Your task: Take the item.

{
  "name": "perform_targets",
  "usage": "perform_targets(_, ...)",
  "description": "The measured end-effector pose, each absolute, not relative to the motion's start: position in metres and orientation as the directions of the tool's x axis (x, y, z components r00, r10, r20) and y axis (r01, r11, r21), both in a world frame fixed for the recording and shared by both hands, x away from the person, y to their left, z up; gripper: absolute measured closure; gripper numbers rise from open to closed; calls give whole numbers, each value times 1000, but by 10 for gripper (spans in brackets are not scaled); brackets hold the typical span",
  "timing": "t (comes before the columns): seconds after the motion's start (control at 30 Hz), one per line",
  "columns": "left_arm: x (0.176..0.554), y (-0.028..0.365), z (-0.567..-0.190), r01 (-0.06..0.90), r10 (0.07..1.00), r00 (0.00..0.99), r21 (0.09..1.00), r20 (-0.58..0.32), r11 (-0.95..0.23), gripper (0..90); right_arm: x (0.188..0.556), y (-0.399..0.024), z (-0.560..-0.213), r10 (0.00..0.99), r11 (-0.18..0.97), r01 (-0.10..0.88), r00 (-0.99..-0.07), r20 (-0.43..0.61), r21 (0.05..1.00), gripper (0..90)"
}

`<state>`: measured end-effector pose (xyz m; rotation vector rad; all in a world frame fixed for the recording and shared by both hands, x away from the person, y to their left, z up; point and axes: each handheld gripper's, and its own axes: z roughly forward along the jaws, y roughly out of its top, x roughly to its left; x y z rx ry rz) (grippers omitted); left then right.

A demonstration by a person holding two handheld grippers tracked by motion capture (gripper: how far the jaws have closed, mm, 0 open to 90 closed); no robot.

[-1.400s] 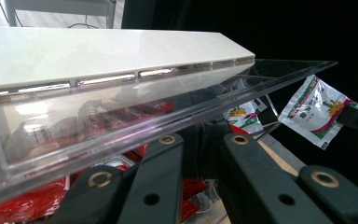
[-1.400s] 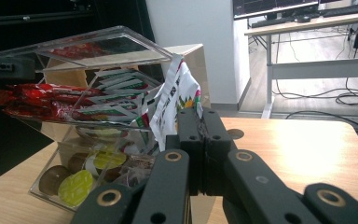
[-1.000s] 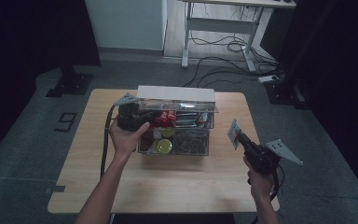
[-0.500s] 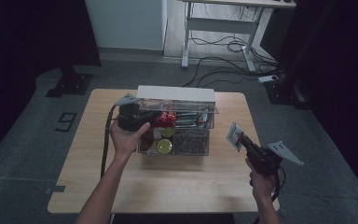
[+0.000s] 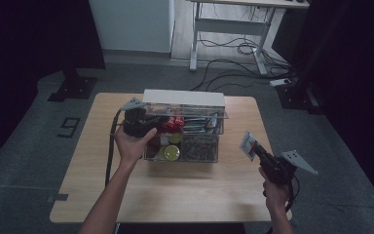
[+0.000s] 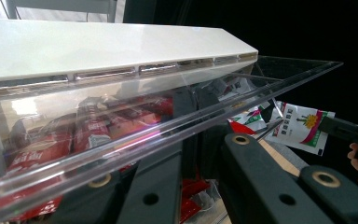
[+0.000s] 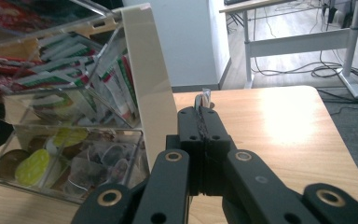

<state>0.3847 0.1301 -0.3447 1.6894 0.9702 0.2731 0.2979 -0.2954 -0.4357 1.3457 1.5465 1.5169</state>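
A clear acrylic organiser box (image 5: 209,151) with a white top (image 5: 184,96) stands mid-table. It holds red packets (image 5: 171,124), upright sachets (image 7: 116,88) and yellow-green round pods (image 5: 169,152). My left gripper (image 5: 157,122) is at the box's upper left corner. Its jaws are shut on the raised clear lid (image 6: 168,135), close above the red packets (image 6: 51,144). Right of the box, my right gripper (image 5: 254,148) hangs above the table, shut on a white sachet with a flower print (image 5: 248,145). That sachet's thin edge (image 7: 204,97) sticks up past the tips of the right gripper (image 7: 204,116).
The box sits on a wooden table (image 5: 185,190), with bare top in front of it and to its right. A desk frame (image 5: 229,29) and cables (image 5: 233,48) lie on the floor beyond the table. A dark stand base (image 5: 73,87) is at the far left.
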Motion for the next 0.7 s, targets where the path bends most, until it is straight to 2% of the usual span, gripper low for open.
perform_targets(0.7, 384, 129, -345, 460, 716, 635, 887, -290, -48, 881, 301, -306, -471, 928, -169, 323, -267, 260, 931, 885)
